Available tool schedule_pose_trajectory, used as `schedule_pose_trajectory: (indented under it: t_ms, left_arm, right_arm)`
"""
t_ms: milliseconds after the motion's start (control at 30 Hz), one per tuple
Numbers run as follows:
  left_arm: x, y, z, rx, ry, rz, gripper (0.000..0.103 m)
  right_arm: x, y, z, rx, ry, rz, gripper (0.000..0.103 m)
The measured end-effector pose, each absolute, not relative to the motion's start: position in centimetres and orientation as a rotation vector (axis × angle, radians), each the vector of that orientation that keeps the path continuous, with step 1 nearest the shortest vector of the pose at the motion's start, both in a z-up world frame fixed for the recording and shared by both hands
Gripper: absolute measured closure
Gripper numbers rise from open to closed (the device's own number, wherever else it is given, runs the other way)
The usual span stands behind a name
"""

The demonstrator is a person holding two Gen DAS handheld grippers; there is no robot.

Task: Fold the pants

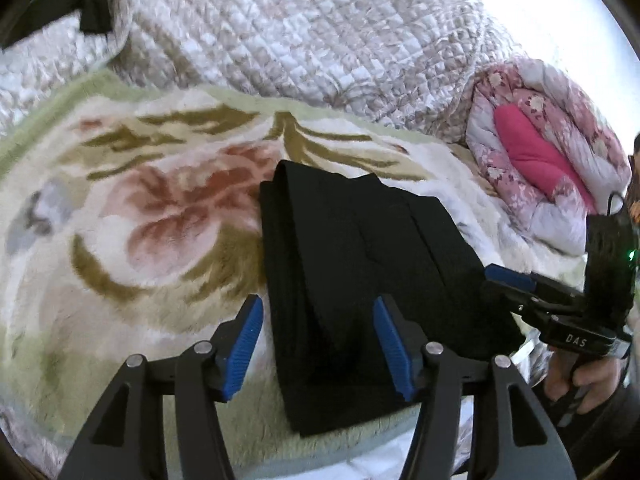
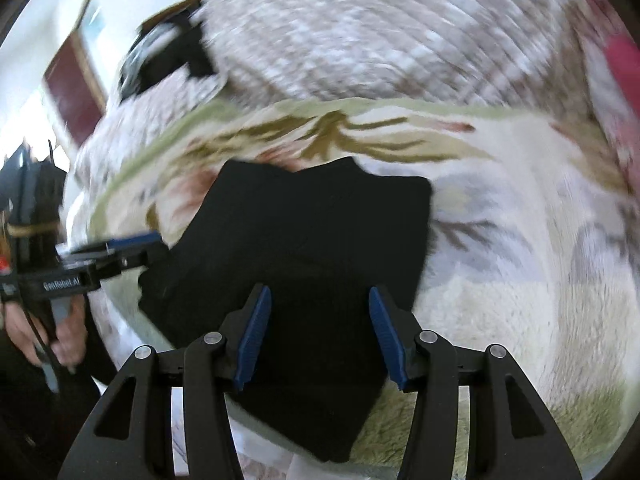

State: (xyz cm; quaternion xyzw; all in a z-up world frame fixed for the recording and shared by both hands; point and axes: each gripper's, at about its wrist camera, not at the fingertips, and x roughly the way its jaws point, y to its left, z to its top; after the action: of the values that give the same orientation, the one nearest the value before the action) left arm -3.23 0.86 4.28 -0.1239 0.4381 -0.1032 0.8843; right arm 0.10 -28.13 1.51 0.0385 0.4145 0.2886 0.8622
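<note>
Left gripper [image 1: 318,344] fingers wide over folded black pants [image 1: 360,264], right gripper [image 2: 320,334] wide too, "DAS" label [image 1: 576,340], "GenRobot.AI" label [image 2: 60,283]

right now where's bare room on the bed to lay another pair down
Free: the floral blanket left of the black pants, up to the quilted cover. Crowded: right of the pants, where the pink bedding and right gripper sit.

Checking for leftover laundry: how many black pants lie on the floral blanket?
1: the folded black pants mid-blanket, between both open grippers. More may hide out of frame.
</note>
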Motion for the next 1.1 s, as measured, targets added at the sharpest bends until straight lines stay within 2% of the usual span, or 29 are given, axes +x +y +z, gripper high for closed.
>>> schedule_pose_trajectory:
  t_ms: [167, 433, 767, 833, 933, 1100]
  left_arm:
    - [-0.6, 0.9, 2.5, -0.294, 0.977, -0.235, 0.042]
    - [-0.6, 1.0, 2.0, -0.364, 0.958, -0.268, 0.039]
    - [0.3, 1.0, 1.4, -0.423, 0.949, -0.274, 0.036]
    - [0.4, 1.0, 1.5, -0.437, 0.952, -0.267, 0.037]
    - [-0.4, 0.8, 1.8, -0.413, 0.947, -0.255, 0.044]
    - [0.3, 0.2, 2.1, -0.389, 0.945, -0.241, 0.051]
  right_arm:
    - [2.2, -30.7, 0.4, 0.25, 0.941, 0.523, 0.051]
    - [3.6, -31.8, -0.8, 0.47, 0.99, 0.571, 0.051]
    - [5.0, -30.3, -1.3, 0.44, 1.0, 0.576, 0.051]
    - [4.7, -30.2, -1.1, 0.437, 0.999, 0.571, 0.061]
    - [4.1, -30.5, -1.1, 0.446, 0.999, 0.575, 0.074]
    - [4.9, -29.7, -1.3, 0.416, 1.008, 0.551, 0.078]
